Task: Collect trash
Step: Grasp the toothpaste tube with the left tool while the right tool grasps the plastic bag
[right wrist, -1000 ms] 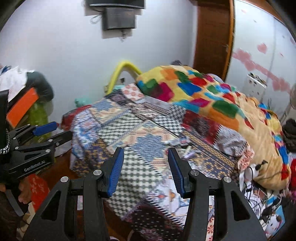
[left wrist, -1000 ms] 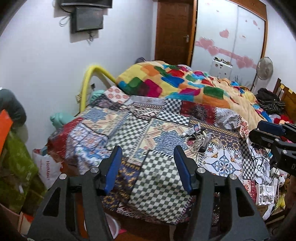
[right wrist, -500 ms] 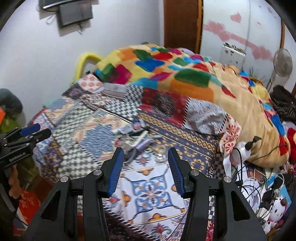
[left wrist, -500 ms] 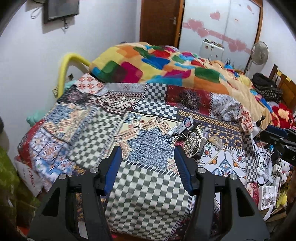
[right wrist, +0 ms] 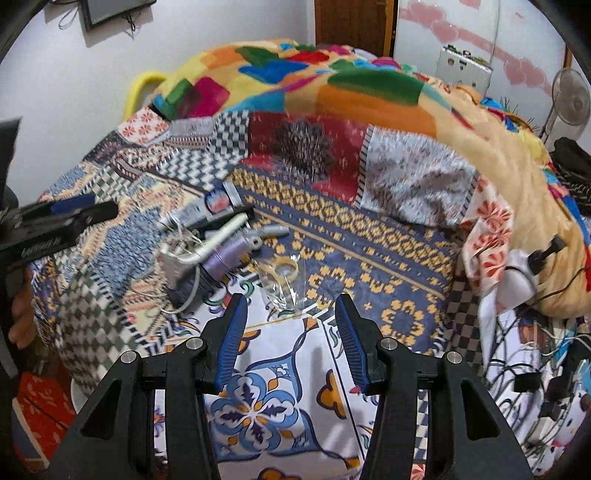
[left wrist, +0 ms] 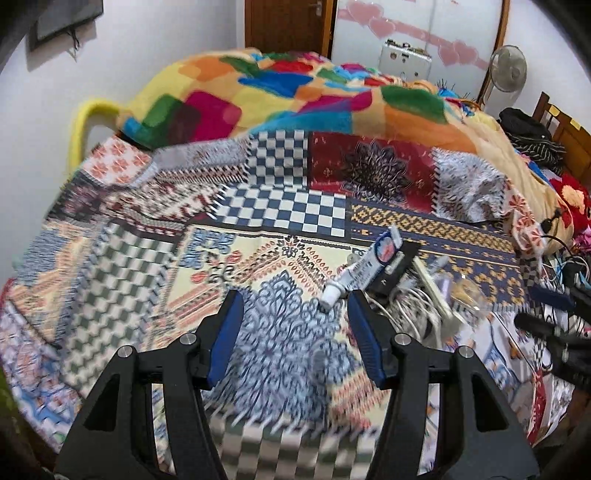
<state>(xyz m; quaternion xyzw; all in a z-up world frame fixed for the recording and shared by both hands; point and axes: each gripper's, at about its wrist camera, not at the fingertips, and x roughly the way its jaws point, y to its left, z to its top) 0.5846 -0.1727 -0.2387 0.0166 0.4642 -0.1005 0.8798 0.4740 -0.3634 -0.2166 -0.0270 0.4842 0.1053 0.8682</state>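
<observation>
A small heap of clutter lies on the patchwork bedspread (left wrist: pixel 280 206): a white toothpaste tube (left wrist: pixel 365 266), tangled white cables (left wrist: pixel 410 310) and a white power strip (right wrist: pixel 218 240). A purple cylinder (right wrist: pixel 221 262) and a crumpled clear wrapper (right wrist: pixel 282 284) lie by them in the right wrist view. My left gripper (left wrist: pixel 295 317) is open and empty, and the tube's cap lies just beyond its right fingertip. My right gripper (right wrist: pixel 291 310) is open and empty, with the clear wrapper just ahead of its tips. Each gripper shows at the edge of the other's view.
A bright multicoloured blanket (left wrist: pixel 332 96) is heaped on the far half of the bed. Chargers and cables (right wrist: pixel 532 362) crowd the bed's right side. A fan (left wrist: pixel 508 68) and a wardrobe (left wrist: pixel 417 33) stand behind. A red box (right wrist: pixel 40 413) sits low at the left.
Both grippers have moved in over the bed and down toward the heap, which now looms larger in both views. Neither gripper's jaws have changed their opening.
</observation>
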